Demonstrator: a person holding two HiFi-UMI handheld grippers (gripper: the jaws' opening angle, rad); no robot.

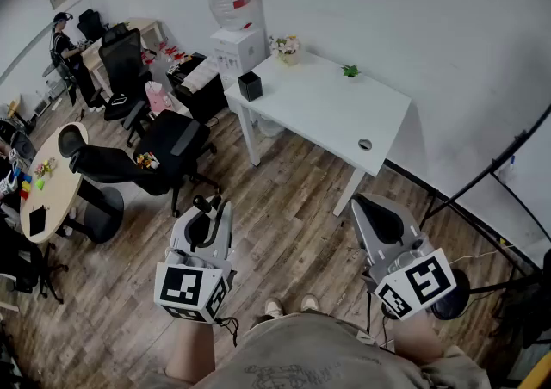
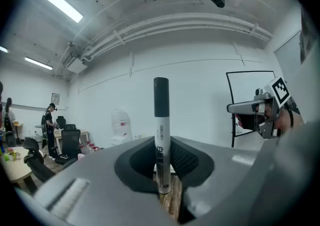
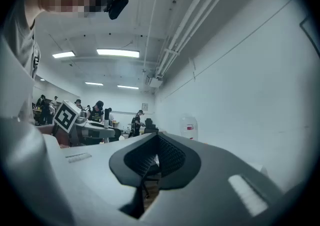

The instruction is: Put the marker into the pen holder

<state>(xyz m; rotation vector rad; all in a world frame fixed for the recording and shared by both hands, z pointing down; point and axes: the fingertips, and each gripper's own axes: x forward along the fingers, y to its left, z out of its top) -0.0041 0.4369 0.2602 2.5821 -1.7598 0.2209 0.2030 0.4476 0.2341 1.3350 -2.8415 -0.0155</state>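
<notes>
The left gripper [image 2: 161, 170] is clamped on a marker [image 2: 161, 135], which stands upright between its jaws at the centre of the left gripper view, dark cap on top and white barrel below. In the head view this gripper [image 1: 202, 219] sits at lower left, with the marker's cap [image 1: 205, 204] poking out of it. The right gripper [image 3: 150, 162], at lower right of the head view [image 1: 379, 215], has its jaws closed together with nothing between them.

Both are held over a wood-plank floor [image 1: 284, 206]. A white table [image 1: 327, 112] stands against the white wall in the upper middle, well apart from the grippers. The black pen holder [image 1: 250, 86] rests at its left corner, near a small flower pot [image 1: 287, 49]. A water dispenser [image 1: 234, 26] stands just behind the table's left end, and black office chairs [image 1: 164, 155] fill the left side.
</notes>
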